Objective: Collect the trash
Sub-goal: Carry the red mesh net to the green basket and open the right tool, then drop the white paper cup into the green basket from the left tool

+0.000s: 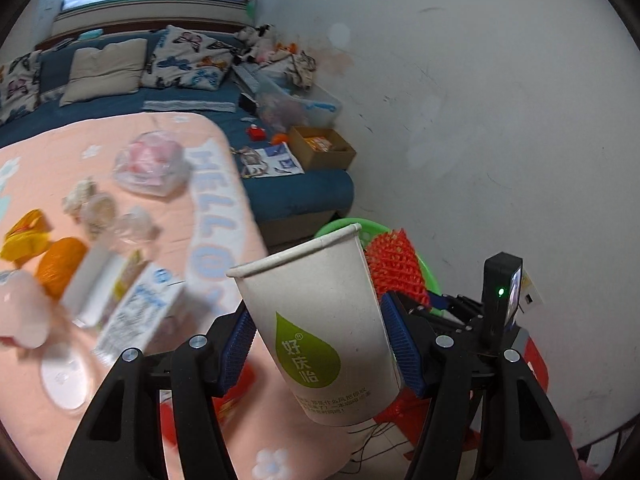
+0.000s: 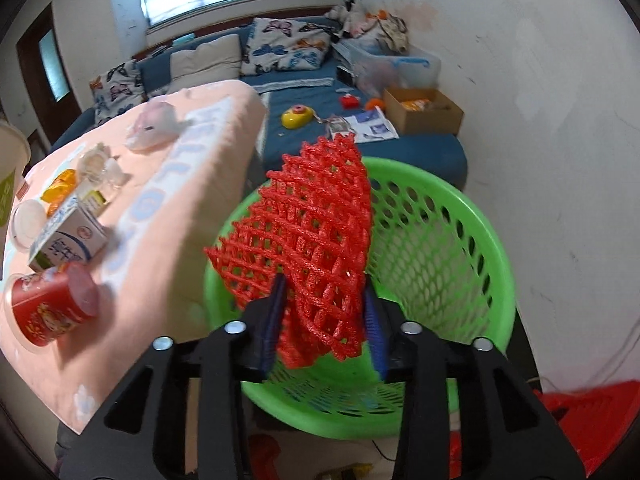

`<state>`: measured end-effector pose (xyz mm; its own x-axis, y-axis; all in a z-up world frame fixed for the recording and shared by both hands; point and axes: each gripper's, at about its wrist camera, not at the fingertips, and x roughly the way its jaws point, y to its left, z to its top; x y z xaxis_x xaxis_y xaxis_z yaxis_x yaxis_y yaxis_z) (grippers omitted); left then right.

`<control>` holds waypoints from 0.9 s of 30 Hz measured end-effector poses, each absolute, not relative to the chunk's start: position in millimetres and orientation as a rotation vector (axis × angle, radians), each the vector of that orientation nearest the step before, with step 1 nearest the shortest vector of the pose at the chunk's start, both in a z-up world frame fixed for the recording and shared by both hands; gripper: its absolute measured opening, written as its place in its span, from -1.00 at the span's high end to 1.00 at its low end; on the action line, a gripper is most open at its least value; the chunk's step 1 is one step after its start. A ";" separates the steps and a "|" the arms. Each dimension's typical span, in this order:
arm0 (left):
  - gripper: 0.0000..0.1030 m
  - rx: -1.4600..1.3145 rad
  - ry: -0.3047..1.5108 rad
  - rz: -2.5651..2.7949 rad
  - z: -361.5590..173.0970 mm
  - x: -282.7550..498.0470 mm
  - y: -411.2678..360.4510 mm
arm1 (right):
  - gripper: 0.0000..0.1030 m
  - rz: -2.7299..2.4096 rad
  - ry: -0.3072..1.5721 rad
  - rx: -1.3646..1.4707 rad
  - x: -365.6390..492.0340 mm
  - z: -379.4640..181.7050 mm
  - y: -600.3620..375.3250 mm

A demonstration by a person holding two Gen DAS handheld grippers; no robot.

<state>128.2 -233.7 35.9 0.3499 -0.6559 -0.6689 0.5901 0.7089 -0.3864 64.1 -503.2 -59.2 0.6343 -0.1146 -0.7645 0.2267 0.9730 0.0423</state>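
Peach cloth with pale blue lettering covers the tabletop (image 2: 168, 216), and much of what lies on it is smeared by blur in the left wrist view: a clear bag (image 1: 150, 166) with something pink inside, crumpled wrappers and an orange lump cannot be read closely.

At the centre of the right wrist view a red net (image 2: 312, 240) of foam mesh, diamond-celled and folded on itself, stands up from between the blue ribbed pads of the right hand-held gripper (image 2: 324, 316). Its jaws are partly spread and the net sits loosely between them; whether the pads press on it I cannot tell. The net's lower fold hides the inner faces of the pads. This gripper points steeply down over a green basket (image 2: 472, 240), round, plastic, with a pierced wall, whose near rim is cut off by the black fingers.

The left hand-held gripper (image 1: 320, 344) clamps a white paper cup (image 1: 320, 320), tapered, with a rolled rim and a green drop logo, tilted toward 11 o'clock. Its base hangs past the tabletop's edge. At 2 o'clock from the cup, the net and a strip of basket rim peek out.

On the tabletop toward 9 o'clock in the right view lie a milk carton (image 2: 68, 240) and a red tub (image 2: 52, 308) on its side.
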 end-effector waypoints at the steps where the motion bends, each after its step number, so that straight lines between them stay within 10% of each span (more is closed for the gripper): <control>1: -0.17 -0.078 0.913 -0.815 34.9 129.1 -241.5 | 0.13 -0.196 0.865 0.152 63.7 -61.4 -506.9; 8: -0.18 -0.036 0.942 -0.844 26.4 134.8 -290.0 | -0.26 -0.196 0.867 0.179 58.4 -68.7 -519.5; 27: -0.24 0.114 1.041 -0.902 -25.2 134.6 -400.6 | -0.47 -0.249 0.765 0.254 -9.1 -54.7 -549.0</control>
